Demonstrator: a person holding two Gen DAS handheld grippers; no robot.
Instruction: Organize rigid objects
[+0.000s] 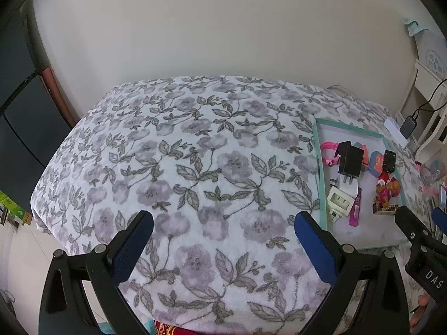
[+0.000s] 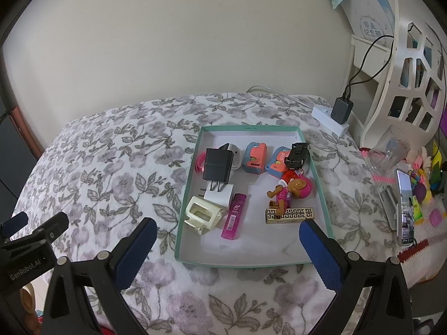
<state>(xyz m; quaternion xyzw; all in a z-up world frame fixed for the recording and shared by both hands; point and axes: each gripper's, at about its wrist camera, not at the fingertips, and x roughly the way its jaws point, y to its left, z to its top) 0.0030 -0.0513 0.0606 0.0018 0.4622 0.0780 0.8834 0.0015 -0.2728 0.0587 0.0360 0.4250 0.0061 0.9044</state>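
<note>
Right wrist view: tray [image 2: 192,195] of small items at 12 o'clock from the wide, empty right gripper [image 2: 227,234], nearer than the left gripper [image 1: 223,227], also wide; pink tube [image 2: 234,215] lies 12-to-6.

Fuzzy floral cloth blanket [image 2: 111,153]; smooth matt cardboard tray [image 2: 251,251]

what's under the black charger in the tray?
The black charger leans over a white plug block at its prongs, and covers part of a pink-strapped watch behind it. How much of the strap and the tray floor beneath lies hidden cannot be seen.
</note>
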